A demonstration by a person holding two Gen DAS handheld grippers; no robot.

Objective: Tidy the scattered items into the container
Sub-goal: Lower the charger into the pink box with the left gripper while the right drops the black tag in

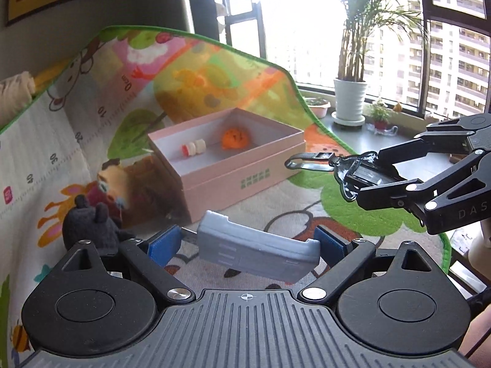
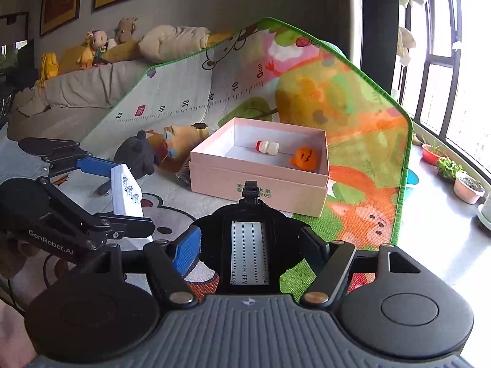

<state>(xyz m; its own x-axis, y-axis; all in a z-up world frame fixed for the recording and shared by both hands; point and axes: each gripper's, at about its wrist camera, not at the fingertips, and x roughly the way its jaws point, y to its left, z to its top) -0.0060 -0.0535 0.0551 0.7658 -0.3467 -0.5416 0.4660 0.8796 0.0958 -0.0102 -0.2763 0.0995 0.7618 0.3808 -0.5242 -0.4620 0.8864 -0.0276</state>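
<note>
We carry both loads toward the open pink cardboard box (image 1: 242,165) lying ahead: our left tool (image 1: 245,245) clenches the grey-white plastic case (image 1: 257,253) crosswise, our right tool (image 2: 250,248) grips the black luggage tag (image 2: 249,251).

Potted palm (image 1: 349,98) on windowsill; plush toys (image 2: 95,46) on sofa.

Both wrist views toward pink box (image 1: 233,165)

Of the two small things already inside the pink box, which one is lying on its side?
The small white bottle with a red cap lies on its side in the pink box; the orange round toy does not.
</note>
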